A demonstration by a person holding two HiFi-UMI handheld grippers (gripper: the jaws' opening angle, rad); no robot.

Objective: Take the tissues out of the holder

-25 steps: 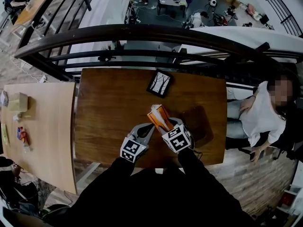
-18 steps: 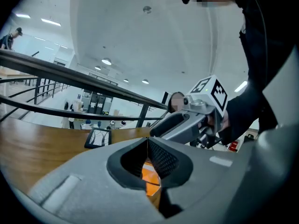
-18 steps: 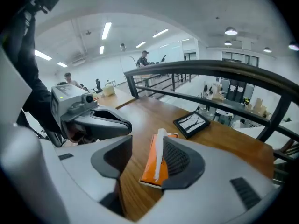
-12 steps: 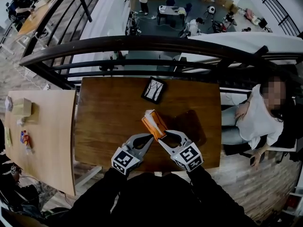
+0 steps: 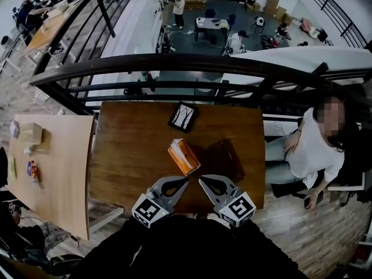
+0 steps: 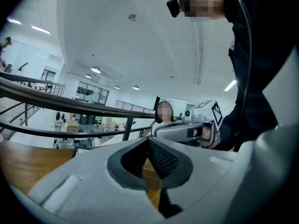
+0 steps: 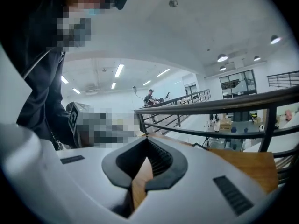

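An orange tissue pack (image 5: 183,156) lies on the brown table (image 5: 128,150), with a dark brown holder (image 5: 224,160) flat beside it on its right. Both grippers hover over the table's near edge, a short way from the pack, touching neither object. My left gripper (image 5: 186,181) is shut and empty; in its own view the tips (image 6: 148,141) meet over bare wood. My right gripper (image 5: 201,180) has just closed its jaws with nothing between them, and its tips (image 7: 147,141) meet too. The pack and holder are hidden in both gripper views.
A black-framed picture (image 5: 181,116) lies at the table's far edge. A dark railing (image 5: 174,63) runs behind the table, with a drop to a lower floor. A light wooden table (image 5: 52,167) with small items stands left. A person (image 5: 314,150) sits at the right.
Both grippers have come off the orange pack, pulling back to the near edge and rising. The pack now lies alone on the table. The right jaws went from open to shut.
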